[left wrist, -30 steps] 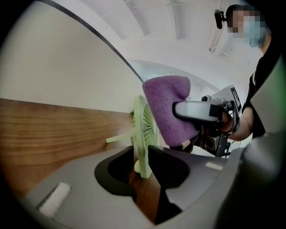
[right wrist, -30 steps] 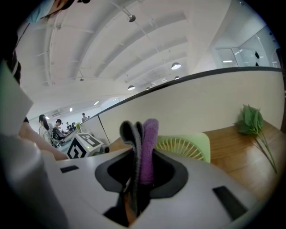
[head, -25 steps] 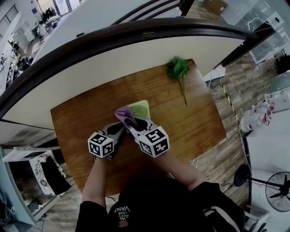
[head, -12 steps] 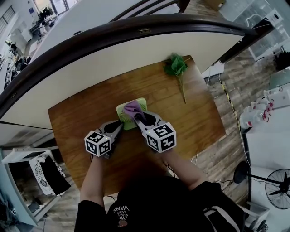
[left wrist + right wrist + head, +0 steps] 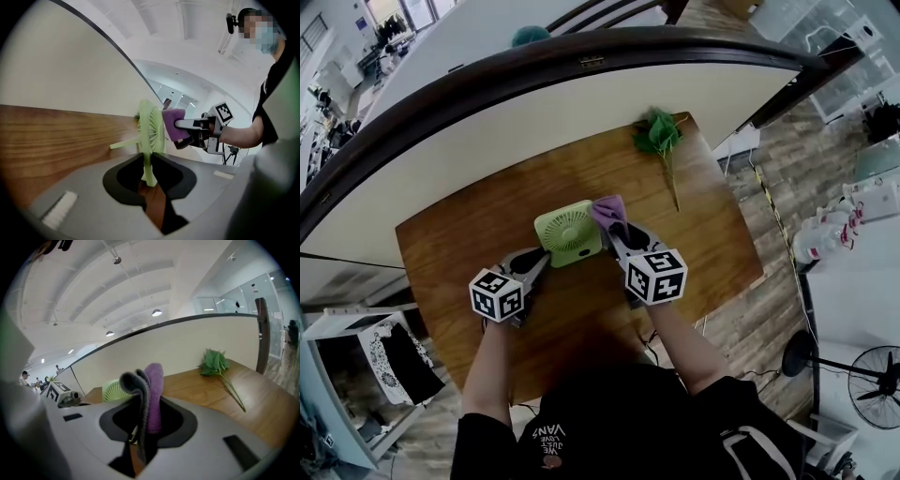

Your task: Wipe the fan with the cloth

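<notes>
A small light-green fan [image 5: 568,232] stands on the wooden table [image 5: 703,253], its grille facing up toward me. My left gripper [image 5: 541,259] is shut on its lower left edge; in the left gripper view the fan [image 5: 151,133] is edge-on, with its thin rim between the jaws of the left gripper [image 5: 149,177]. My right gripper [image 5: 617,229] is shut on a folded purple and grey cloth [image 5: 608,210], which sits against the fan's right edge. In the right gripper view the cloth [image 5: 152,392] stands up between the jaws of the right gripper [image 5: 143,427], and the fan [image 5: 116,391] is behind it to the left.
A green leafy sprig [image 5: 660,141] lies at the table's far right corner. A curved cream partition [image 5: 581,103] rims the table's far side. The table's right edge drops to wood flooring, where a standing floor fan [image 5: 872,384] is at the lower right.
My right gripper has carried the cloth rightward across the fan's grille to its right edge, uncovering the face. The left gripper and the fan have stayed put.
</notes>
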